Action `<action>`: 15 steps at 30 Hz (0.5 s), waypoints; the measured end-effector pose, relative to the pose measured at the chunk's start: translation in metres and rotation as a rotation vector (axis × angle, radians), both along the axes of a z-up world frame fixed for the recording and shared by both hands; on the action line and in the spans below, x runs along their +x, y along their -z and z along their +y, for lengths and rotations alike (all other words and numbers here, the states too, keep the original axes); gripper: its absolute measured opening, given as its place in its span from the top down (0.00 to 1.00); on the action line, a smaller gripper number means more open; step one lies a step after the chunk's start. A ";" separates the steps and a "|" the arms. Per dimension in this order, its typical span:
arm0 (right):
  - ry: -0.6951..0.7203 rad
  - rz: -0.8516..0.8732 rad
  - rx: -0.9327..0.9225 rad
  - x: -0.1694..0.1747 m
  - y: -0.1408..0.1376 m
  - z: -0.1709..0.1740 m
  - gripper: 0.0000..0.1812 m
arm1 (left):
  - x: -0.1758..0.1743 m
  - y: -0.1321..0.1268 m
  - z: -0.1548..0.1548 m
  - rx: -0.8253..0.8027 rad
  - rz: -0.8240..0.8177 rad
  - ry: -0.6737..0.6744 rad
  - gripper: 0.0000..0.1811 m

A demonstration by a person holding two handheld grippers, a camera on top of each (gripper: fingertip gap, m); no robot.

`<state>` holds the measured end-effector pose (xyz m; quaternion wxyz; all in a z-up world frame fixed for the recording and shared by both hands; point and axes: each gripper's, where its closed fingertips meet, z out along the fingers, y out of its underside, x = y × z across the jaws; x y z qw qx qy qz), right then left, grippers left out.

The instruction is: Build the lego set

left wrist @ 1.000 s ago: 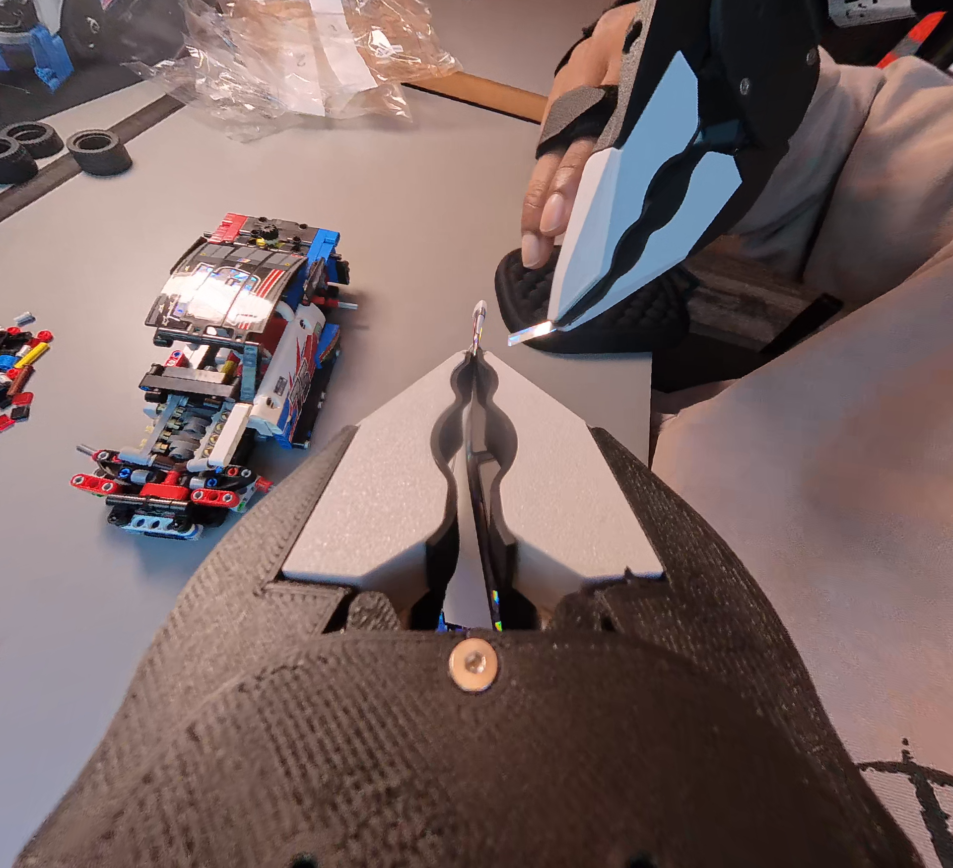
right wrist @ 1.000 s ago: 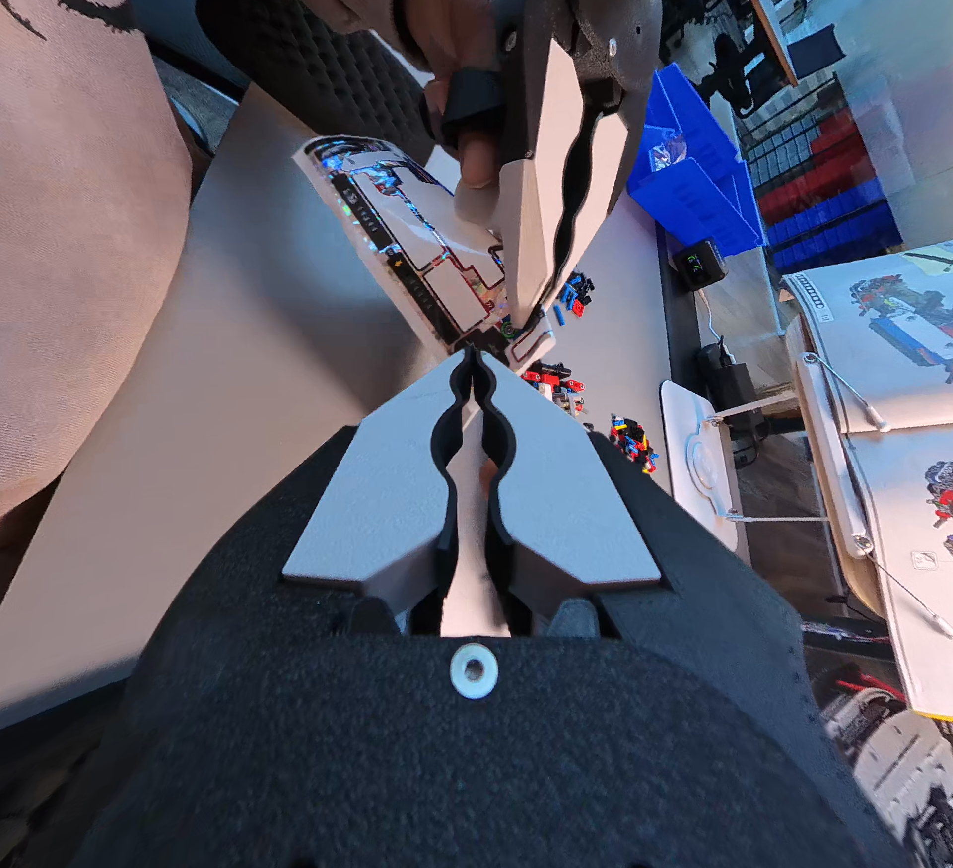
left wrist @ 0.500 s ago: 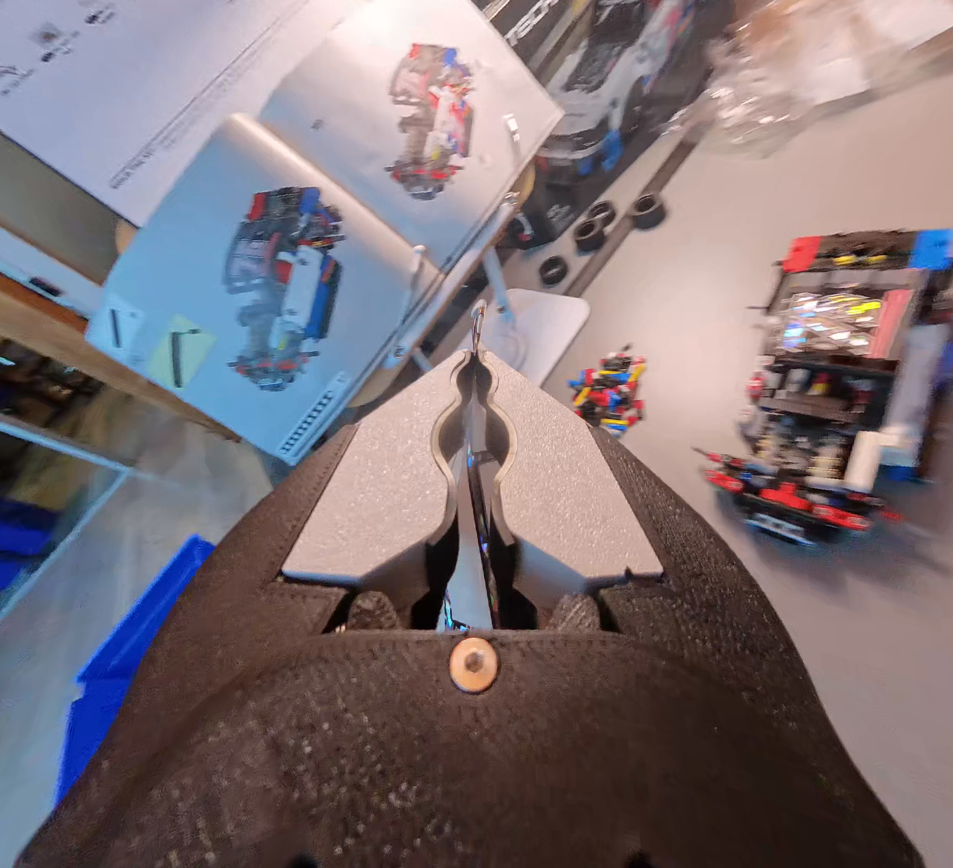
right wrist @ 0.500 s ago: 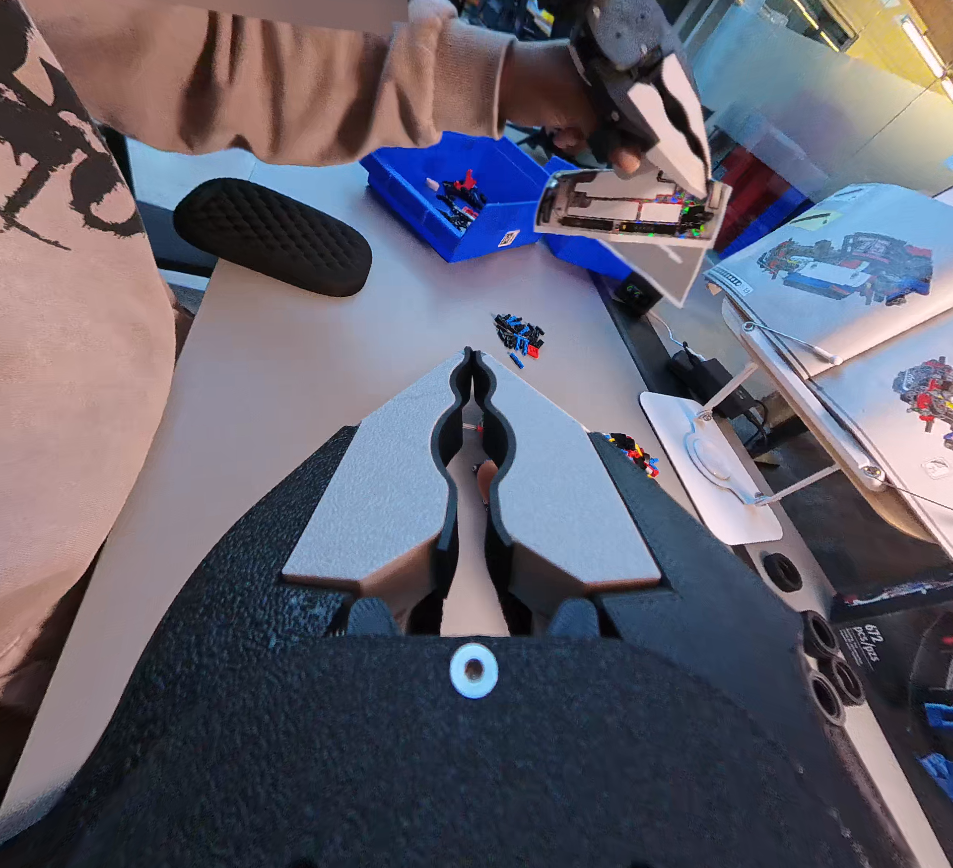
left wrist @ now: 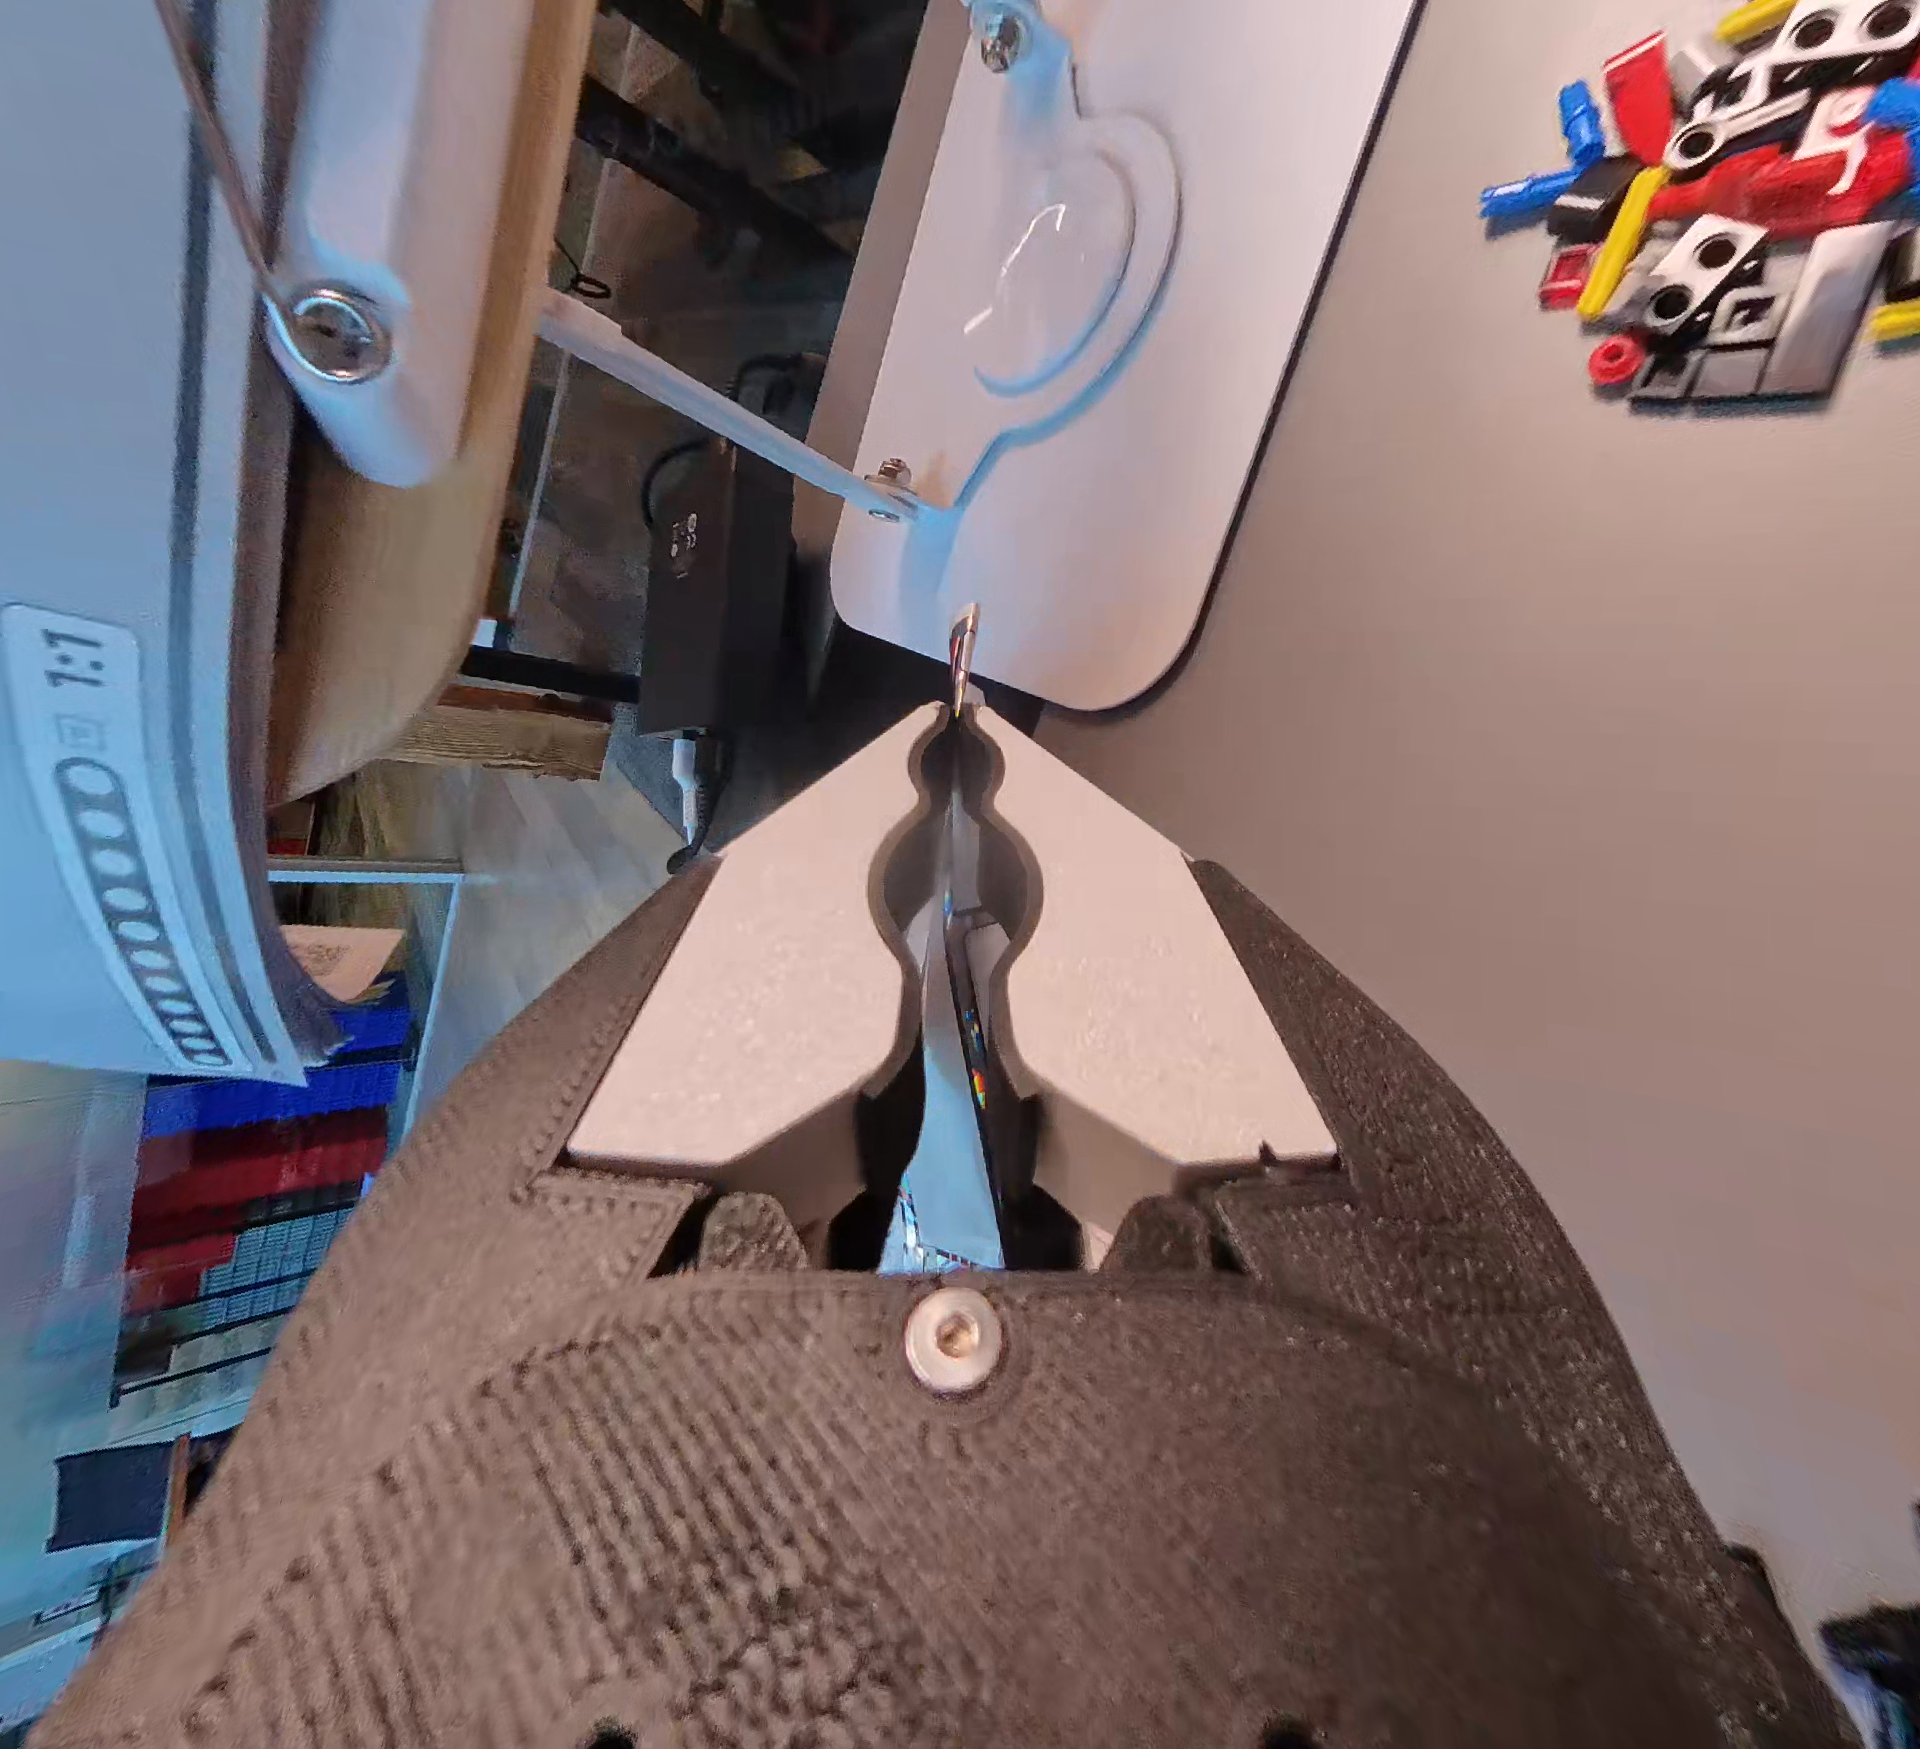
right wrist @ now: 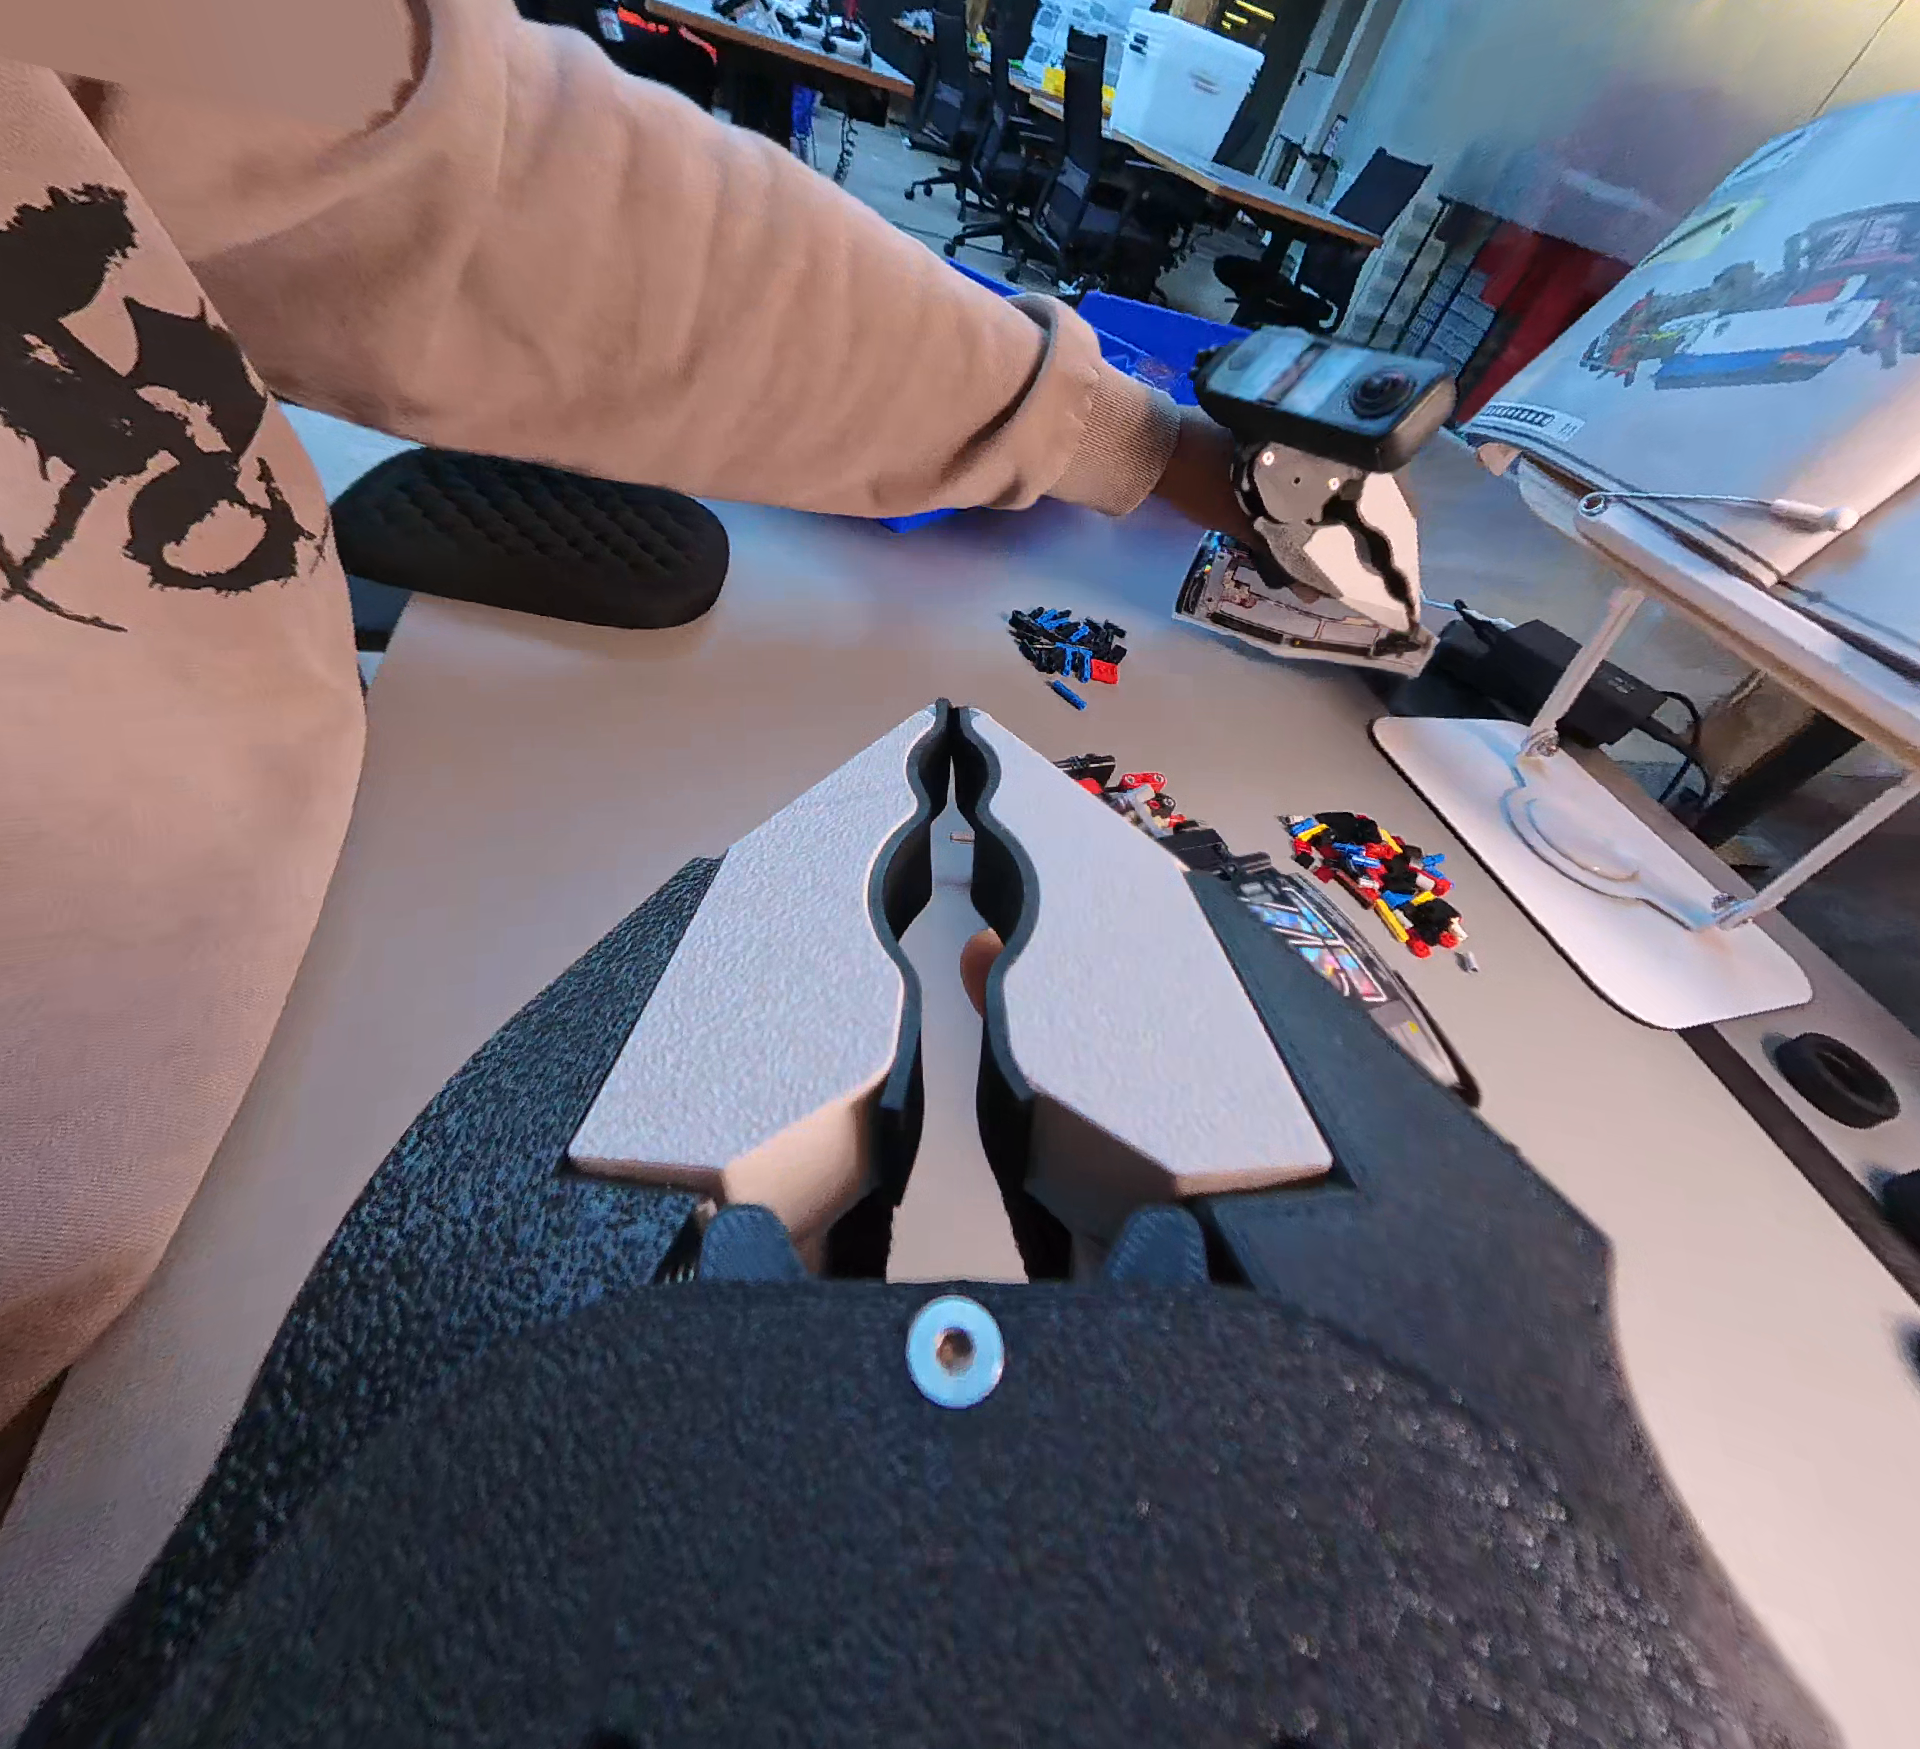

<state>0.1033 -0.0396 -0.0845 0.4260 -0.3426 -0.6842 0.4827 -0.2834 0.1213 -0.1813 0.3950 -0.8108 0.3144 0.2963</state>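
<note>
My left gripper (left wrist: 956, 712) is shut on the sticker sheet (left wrist: 964, 1055), which shows edge-on between the fingers with its tip poking out in front. In the right wrist view the left gripper (right wrist: 1387, 603) holds that sheet (right wrist: 1262, 624) low against the grey table (right wrist: 582, 795), far side, next to the book stand. My right gripper (right wrist: 951, 723) is shut, with nothing visible at its tips. It hovers over the partly built car (right wrist: 1320, 956), which it mostly hides.
Loose part piles lie on the table: black and blue pins (right wrist: 1070, 639), red pieces (right wrist: 1127, 790), a mixed pile (right wrist: 1371, 878), also in the left wrist view (left wrist: 1745, 172). The white stand base (right wrist: 1579, 878) carries the instruction booklet (right wrist: 1766, 317). A blue bin (right wrist: 1143, 338), a power adapter (right wrist: 1538, 660) and a tyre (right wrist: 1834, 1076) sit nearby. Left tips to right tips: about 45 cm.
My left gripper has swung away from the right one, carrying the sticker sheet across and down to the table by the stand. My right gripper has drawn back over the car.
</note>
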 end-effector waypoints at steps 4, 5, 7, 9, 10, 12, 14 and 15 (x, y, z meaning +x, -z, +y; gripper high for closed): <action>0.004 -0.002 -0.057 -0.004 0.005 0.008 1.00 | -0.023 0.007 0.015 -0.018 0.004 -0.043 0.99; 0.006 -0.005 -0.067 -0.004 0.006 0.010 1.00 | -0.027 0.007 0.018 -0.015 -0.027 -0.070 0.94; 0.011 -0.012 -0.087 -0.005 0.010 0.013 1.00 | -0.030 0.008 0.020 -0.014 -0.173 -0.125 0.79; 0.020 -0.020 -0.099 -0.004 0.014 0.016 1.00 | -0.021 0.001 0.020 0.019 -0.398 -0.149 0.66; 0.025 -0.023 -0.104 -0.003 0.016 0.018 1.00 | -0.015 -0.005 0.019 0.045 -0.500 -0.151 0.62; 0.030 -0.029 -0.115 0.000 0.018 0.019 1.00 | -0.003 -0.021 0.013 0.102 -0.664 -0.133 0.60; 0.039 -0.033 -0.121 0.002 0.020 0.021 1.00 | 0.013 -0.038 0.003 0.145 -0.798 -0.093 0.61; 0.044 -0.033 -0.125 0.003 0.020 0.021 1.00 | 0.024 -0.045 -0.004 0.151 -0.853 -0.066 0.61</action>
